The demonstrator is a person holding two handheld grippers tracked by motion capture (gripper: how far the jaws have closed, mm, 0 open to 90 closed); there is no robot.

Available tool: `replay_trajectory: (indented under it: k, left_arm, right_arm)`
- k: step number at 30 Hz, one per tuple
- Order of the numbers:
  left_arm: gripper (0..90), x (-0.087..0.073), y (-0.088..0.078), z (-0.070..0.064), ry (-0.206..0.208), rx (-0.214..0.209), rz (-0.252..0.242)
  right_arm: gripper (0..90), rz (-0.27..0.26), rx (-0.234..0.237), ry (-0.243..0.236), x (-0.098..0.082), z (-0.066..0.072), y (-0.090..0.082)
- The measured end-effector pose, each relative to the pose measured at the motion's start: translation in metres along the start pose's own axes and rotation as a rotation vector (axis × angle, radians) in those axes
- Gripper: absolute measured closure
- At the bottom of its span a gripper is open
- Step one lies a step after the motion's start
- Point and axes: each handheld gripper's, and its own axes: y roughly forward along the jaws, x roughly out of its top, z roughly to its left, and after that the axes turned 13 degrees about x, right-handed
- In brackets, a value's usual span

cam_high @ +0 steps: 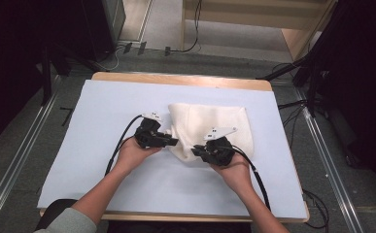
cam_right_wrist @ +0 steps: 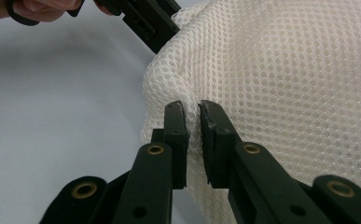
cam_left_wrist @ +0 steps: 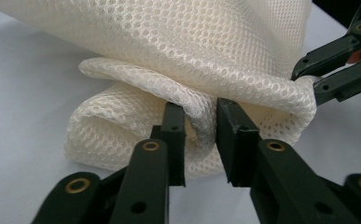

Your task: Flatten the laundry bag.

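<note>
A white mesh cloth [cam_high: 214, 121] lies folded on the pale sheet [cam_high: 93, 126] that covers the table, right of centre. My left gripper [cam_high: 176, 142] comes at the cloth's left front corner. In the left gripper view its jaws [cam_left_wrist: 201, 128] pinch a raised fold of the mesh [cam_left_wrist: 136, 102]. My right gripper [cam_high: 194, 152] meets the cloth's front edge close beside it. In the right gripper view its jaws [cam_right_wrist: 193, 123] stand nearly together with mesh [cam_right_wrist: 285, 79] clamped between them. The two grippers' tips are a short way apart on the same corner of the cloth.
The wooden table edge [cam_high: 176, 79] shows at the back. Cables [cam_high: 122, 138] trail from both grippers toward the front. Metal floor rails [cam_high: 15, 165] run along both sides of the table, and dark stands [cam_high: 316, 73] rise at the back right.
</note>
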Motion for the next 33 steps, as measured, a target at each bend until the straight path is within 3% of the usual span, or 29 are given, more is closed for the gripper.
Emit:
replay_trajectory:
  k: [4, 13, 23, 26, 33]
  left_arm:
    - [86.3, 0.001, -0.001, 0.003, -0.016, -0.016, -0.003]
    - [87.1, 0.006, -0.017, 0.015, -0.049, 0.000, -0.033]
    - [87.3, 0.006, -0.044, 0.041, -0.120, 0.050, -0.092]
    - [87.4, 0.003, -0.058, 0.054, -0.160, 0.078, -0.118]
    - [87.4, 0.000, -0.073, 0.065, -0.178, 0.124, -0.139]
  right_arm:
    - [82.9, -0.001, -0.002, -0.003, 0.001, 0.000, -0.001]
    - [83.8, -0.027, -0.002, -0.021, 0.003, 0.000, -0.011]
    - [84.3, -0.038, -0.030, -0.037, 0.005, -0.002, -0.019]
    - [84.5, -0.039, -0.048, -0.036, 0.006, -0.003, -0.022]
    - [84.6, -0.058, -0.068, -0.023, 0.005, -0.010, -0.029]
